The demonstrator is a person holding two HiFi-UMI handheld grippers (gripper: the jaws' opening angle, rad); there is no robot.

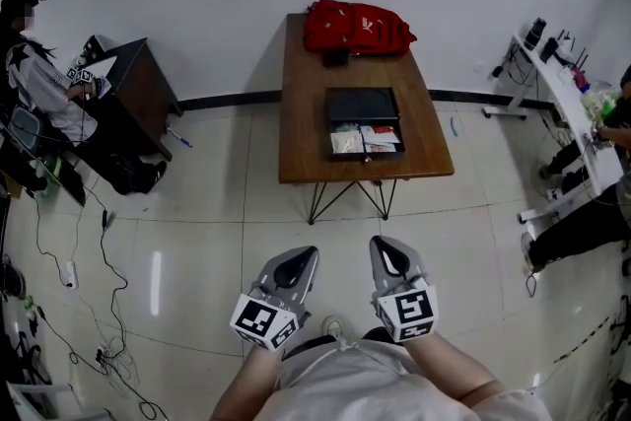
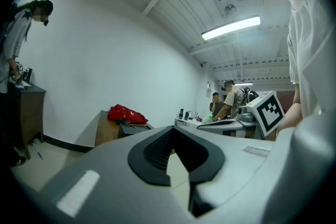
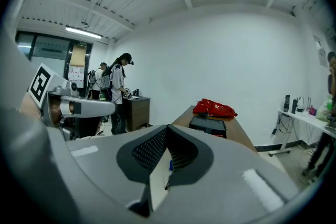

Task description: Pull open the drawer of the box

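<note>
A black box (image 1: 363, 103) stands on the brown table (image 1: 301, 143), far ahead of me. Its drawer (image 1: 365, 140) is pulled out toward the near edge and holds papers and small packets. A red bag (image 1: 357, 27) lies at the table's far end. My left gripper (image 1: 304, 256) and right gripper (image 1: 381, 245) are held close to my body over the floor, well short of the table. Both are shut with nothing between their fingers. The left gripper view shows its gripper (image 2: 172, 129) with the box (image 2: 132, 128) small in the distance. Past the right gripper (image 3: 167, 127) in its own view is the box (image 3: 208, 124).
A dark desk (image 1: 133, 99) with a person (image 1: 39, 79) at it stands at the left. A white bench (image 1: 572, 108) with gear runs along the right. Cables (image 1: 74, 276) trail over the tiled floor at the lower left. People (image 2: 227, 102) stand in the distance.
</note>
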